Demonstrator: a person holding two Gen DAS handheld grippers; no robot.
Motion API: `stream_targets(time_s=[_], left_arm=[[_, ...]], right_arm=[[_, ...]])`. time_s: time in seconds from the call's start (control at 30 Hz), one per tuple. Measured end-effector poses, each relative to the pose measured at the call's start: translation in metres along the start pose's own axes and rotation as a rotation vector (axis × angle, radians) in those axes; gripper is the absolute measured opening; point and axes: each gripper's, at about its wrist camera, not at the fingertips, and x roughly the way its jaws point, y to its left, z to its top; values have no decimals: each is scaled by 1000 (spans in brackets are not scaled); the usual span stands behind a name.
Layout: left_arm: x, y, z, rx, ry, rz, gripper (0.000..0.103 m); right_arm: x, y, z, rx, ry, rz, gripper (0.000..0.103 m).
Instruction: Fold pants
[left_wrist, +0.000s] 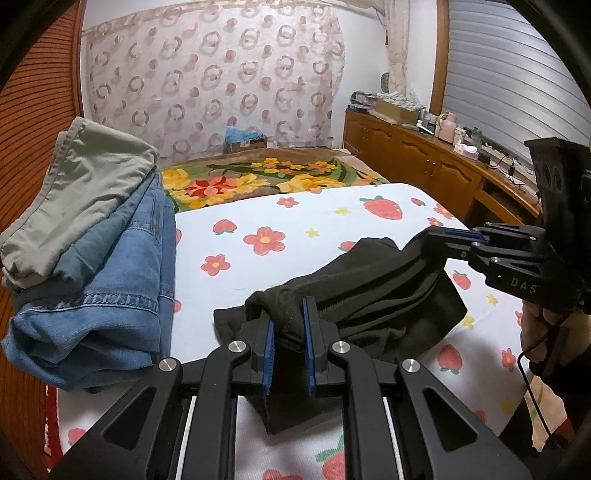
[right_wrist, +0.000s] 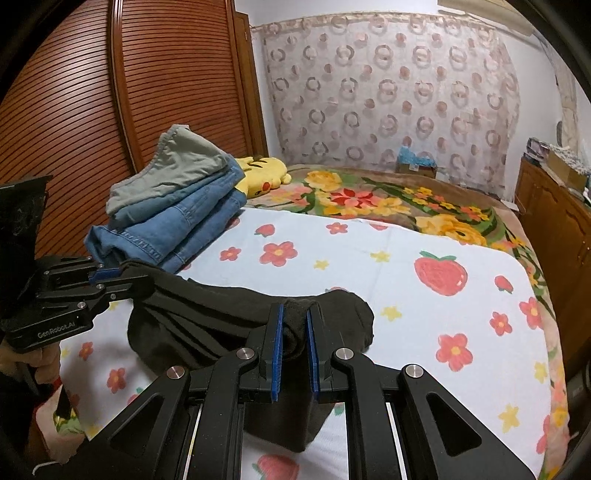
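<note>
Two handheld grippers stretch a pair of dark pants (left_wrist: 373, 291) between them above the near edge of a bed (right_wrist: 406, 251) covered in a strawberry-and-flower sheet. The left gripper (left_wrist: 288, 343) has its jaws clenched on one bunched end of the pants; the right gripper (right_wrist: 295, 339) has its jaws clenched on the other end. The cloth sags between them onto the sheet. At the bed's left edge sits a stack of folded jeans (right_wrist: 173, 225) topped by a grey-green garment (left_wrist: 85, 184).
</note>
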Motion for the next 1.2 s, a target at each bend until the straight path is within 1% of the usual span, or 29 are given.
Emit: stream_targets(time_s=[0.1, 0.13, 0.17, 0.2, 0.23, 0.33, 0.37, 0.47, 0.6, 0.83, 1.07, 1.17, 1.2], left_arm=[[3, 1, -1, -6, 11, -1, 15], [3, 1, -2, -12, 14, -5, 17], [2, 2, -2, -18, 17, -8, 19], [0, 3, -3, -21, 15, -2, 25], [-1, 3, -3, -22, 9, 3, 34], [-11, 3, -4, -24, -13, -6, 46], [-13, 3, -5, -26, -17, -9, 46], [-20, 3, -13, -33, -24, -17, 46], [-22, 2, -29, -38, -5, -24, 46], [-10, -3, -55, -38, 56, -35, 46], [3, -6, -63, -18, 87, -45, 46], [8, -6, -65, -10, 98, -41, 41], [10, -6, -65, -6, 103, -36, 37]], right_arm=[[5, -1, -1, 0, 9, -11, 12], [5, 0, -1, 1, 7, -8, 12], [3, 0, -2, 4, 4, -5, 17], [1, 0, -2, 6, 1, -5, 18], [-1, 0, -2, 7, -2, -10, 21], [-13, 1, -5, -8, -21, -23, 27], [-16, 1, -7, -13, -23, -26, 30], [-26, -1, -16, -19, -15, -29, 32], [-32, -5, -33, -9, 29, -7, 37], [-30, -6, -56, -5, 115, 26, 38], [-14, -3, -61, -11, 176, 48, 38], [-7, -2, -60, -20, 195, 52, 38], [-5, -1, -60, -22, 200, 54, 38]])
